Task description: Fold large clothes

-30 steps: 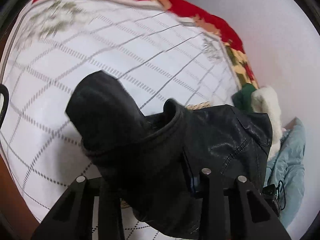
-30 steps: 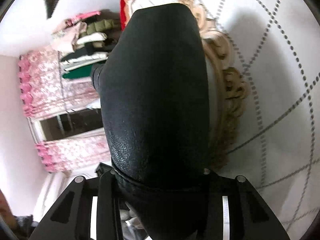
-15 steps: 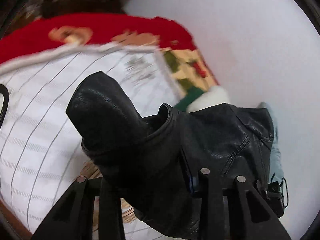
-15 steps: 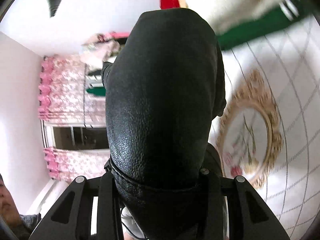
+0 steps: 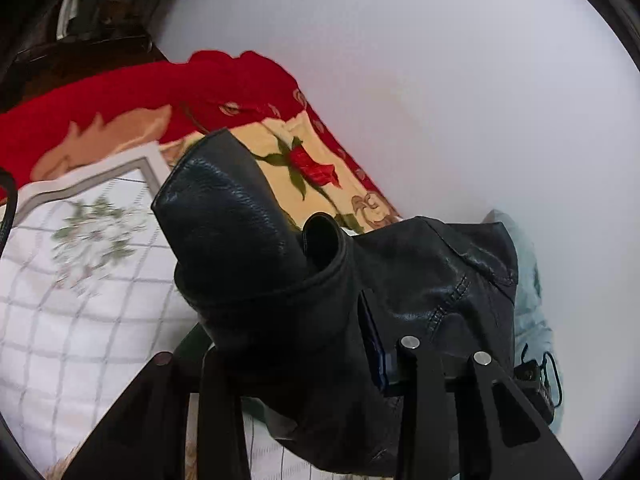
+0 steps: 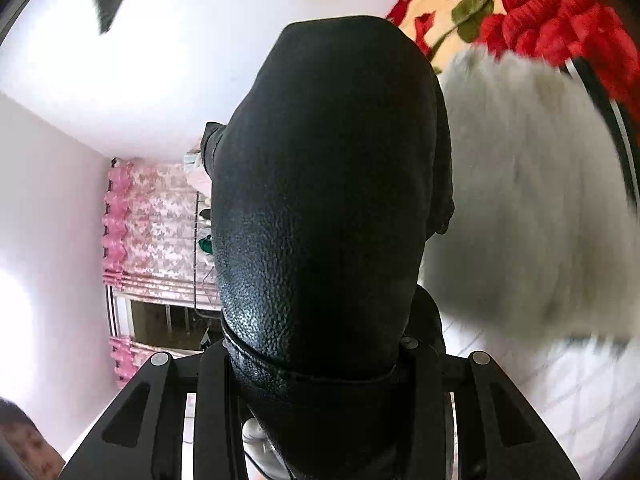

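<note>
A black leather jacket (image 5: 280, 280) is held in the air by both grippers. In the left wrist view my left gripper (image 5: 308, 360) is shut on a bunched edge of it, with a sleeve end sticking up and the body draped to the right. In the right wrist view my right gripper (image 6: 312, 364) is shut on another part of the jacket (image 6: 320, 200), which rises in front of the lens and hides the fingertips.
A white grid-pattern bedspread (image 5: 80, 300) lies below, with a red and yellow rose blanket (image 5: 304, 160) at its far edge by a white wall. A white fluffy garment (image 6: 520, 200) and a pale blue garment (image 5: 528, 300) lie nearby. Pink curtains (image 6: 152, 224) frame a window.
Both grippers have risen and tilted up with the jacket. The bedspread has dropped lower in view, and the rose blanket, wall and fluffy garment have come into view.
</note>
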A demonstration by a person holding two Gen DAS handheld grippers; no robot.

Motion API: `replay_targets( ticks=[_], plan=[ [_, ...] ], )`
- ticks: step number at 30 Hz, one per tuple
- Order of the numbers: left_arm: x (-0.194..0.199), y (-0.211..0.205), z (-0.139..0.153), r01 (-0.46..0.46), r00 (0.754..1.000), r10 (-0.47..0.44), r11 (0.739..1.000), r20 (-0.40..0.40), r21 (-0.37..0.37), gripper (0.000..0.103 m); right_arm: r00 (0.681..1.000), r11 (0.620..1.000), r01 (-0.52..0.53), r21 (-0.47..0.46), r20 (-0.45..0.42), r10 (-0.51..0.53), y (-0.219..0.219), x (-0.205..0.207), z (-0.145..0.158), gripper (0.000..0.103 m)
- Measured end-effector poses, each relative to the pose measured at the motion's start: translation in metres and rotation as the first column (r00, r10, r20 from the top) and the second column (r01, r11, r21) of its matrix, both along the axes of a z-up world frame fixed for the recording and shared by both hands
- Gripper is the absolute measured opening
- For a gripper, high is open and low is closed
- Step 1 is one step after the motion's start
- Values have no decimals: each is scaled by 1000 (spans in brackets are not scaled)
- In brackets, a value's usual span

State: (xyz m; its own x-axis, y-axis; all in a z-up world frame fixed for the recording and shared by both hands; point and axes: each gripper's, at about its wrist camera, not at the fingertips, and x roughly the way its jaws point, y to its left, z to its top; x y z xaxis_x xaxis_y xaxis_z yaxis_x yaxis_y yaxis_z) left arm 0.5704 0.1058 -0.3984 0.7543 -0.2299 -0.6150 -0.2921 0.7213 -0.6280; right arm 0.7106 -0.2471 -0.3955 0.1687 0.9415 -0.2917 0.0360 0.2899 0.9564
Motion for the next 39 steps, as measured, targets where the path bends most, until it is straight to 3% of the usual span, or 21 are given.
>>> replay_targets(
  ticks=[5,7,10,12,13,14,16,17,18,19,21,23,25,29,31,39],
  plan=[
    [46,-5,-61,19,992,-15,999,-122,38,32,990,999,-33,-20,-136,30,-21,75,-59,41],
    [48,-7,-75,38,988,-32,999,-149,36,38,985,998,-32,-57,-170,22,-29,90,-74,45],
    [44,-13,-71,66,984,-50,994,-169,90,39,982,987,-64,-147,-184,36,-27,96,-74,60],
    [44,-20,-64,91,979,-66,988,-191,128,40,985,954,-87,-288,-170,38,-24,94,-56,69],
    [43,-25,-61,99,977,-67,984,-203,150,46,986,936,-94,-338,-164,39,-23,91,-51,74],
    [41,-29,-57,110,975,-70,977,-212,180,51,989,903,-94,-419,-146,36,-20,85,-39,76],
    [42,-38,-50,143,967,-85,960,-239,240,96,993,849,-94,-520,-110,43,-13,73,-24,81],
    [40,-42,-46,154,966,-87,950,-245,271,100,997,790,-71,-609,-70,36,-8,63,-12,87],
    [39,-44,-42,166,964,-91,938,-248,304,100,999,749,-53,-660,-45,31,-6,58,-5,88],
    [37,-46,-38,178,962,-92,927,-259,331,100,1000,683,-20,-730,-6,24,-2,49,7,88],
    [32,-50,-28,188,959,-82,902,-272,388,100,998,603,41,-796,56,6,4,32,21,91],
    [21,-59,-13,198,960,-74,862,-270,467,100,994,485,95,-869,113,8,9,12,39,103],
    [9,-66,-1,214,960,-77,823,-270,526,100,987,355,143,-924,160,20,16,-13,50,103],
    [-20,-84,26,257,955,-90,730,-283,633,101,976,201,206,-958,215,24,28,-69,85,103],
    [-40,-92,44,276,952,-103,696,-289,663,101,973,165,225,-960,231,18,38,-96,105,103],
    [-126,-102,125,335,941,-208,687,-267,645,101,944,82,330,-941,329,-16,66,-218,204,103]
  ],
)
